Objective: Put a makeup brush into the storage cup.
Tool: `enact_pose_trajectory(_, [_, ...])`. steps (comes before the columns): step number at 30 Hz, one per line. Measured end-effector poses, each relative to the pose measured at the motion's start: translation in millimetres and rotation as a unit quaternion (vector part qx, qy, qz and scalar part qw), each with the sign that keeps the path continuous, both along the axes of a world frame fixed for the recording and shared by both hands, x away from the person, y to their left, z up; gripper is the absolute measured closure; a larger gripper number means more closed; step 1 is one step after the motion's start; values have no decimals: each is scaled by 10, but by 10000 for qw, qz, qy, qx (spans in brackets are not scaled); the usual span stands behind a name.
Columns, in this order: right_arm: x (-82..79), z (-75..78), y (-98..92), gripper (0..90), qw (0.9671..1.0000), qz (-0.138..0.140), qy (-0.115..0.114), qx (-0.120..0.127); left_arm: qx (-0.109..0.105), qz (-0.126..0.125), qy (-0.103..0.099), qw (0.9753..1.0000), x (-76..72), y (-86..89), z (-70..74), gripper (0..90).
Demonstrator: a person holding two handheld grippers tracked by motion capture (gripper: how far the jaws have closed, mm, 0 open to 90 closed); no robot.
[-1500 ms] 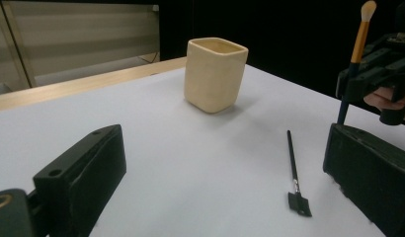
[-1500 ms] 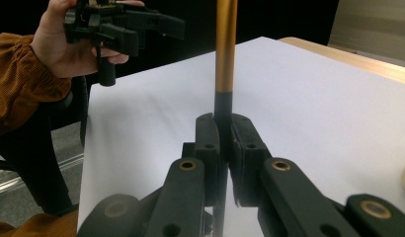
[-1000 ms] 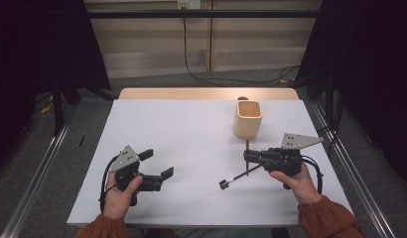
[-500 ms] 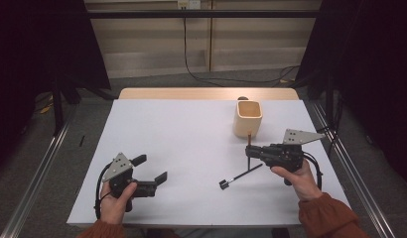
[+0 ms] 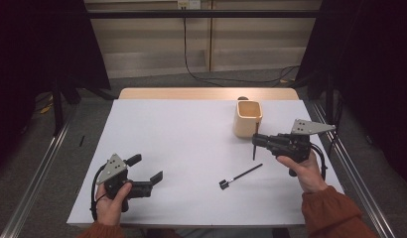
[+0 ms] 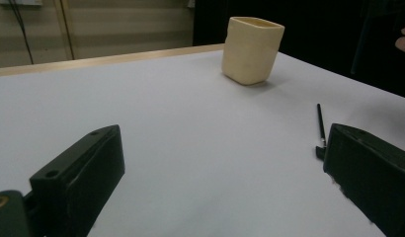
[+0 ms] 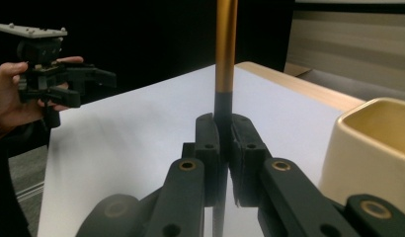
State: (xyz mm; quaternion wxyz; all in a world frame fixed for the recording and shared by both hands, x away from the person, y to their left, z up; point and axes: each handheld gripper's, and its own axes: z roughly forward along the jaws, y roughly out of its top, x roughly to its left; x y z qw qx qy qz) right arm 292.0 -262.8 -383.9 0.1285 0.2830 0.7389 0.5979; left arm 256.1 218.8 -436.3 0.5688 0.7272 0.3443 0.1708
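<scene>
In the right middle of the high view, the right claw (image 5: pixel 255 140) is clamped on a thin brush (image 5: pixel 254 146), holding it near upright just beside the cream cup (image 5: pixel 248 118). The right gripper view shows the jaws pressed together around the dark shaft (image 7: pixel 223 106), its gold part rising above. Held vertical like this, the brush looks ready to be lowered into the cup's open mouth. A second black brush (image 5: pixel 240 176) lies flat on the white tabletop (image 5: pixel 181 144), lower centre of the frame, probably next to go in. At lower left, the left claw (image 5: pixel 146 168) hangs with jaws wide apart and holds nothing, seemingly waiting clear of the work.
</scene>
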Motion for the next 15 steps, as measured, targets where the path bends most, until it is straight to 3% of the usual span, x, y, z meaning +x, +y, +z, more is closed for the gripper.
enact_pose_trajectory(7, [124,138,-32,833,9998,-157,-117,59,32,-12,-25,10000,-3,2,-6,22])
enact_pose_trajectory(11, [175,236,-59,834,9995,-216,-215,80,-40,29,64,10000,-11,17,-7,25])
enact_pose_trajectory(15, [247,285,-96,833,9992,-324,-220,99,-20,29,-14,10000,-16,19,4,26])
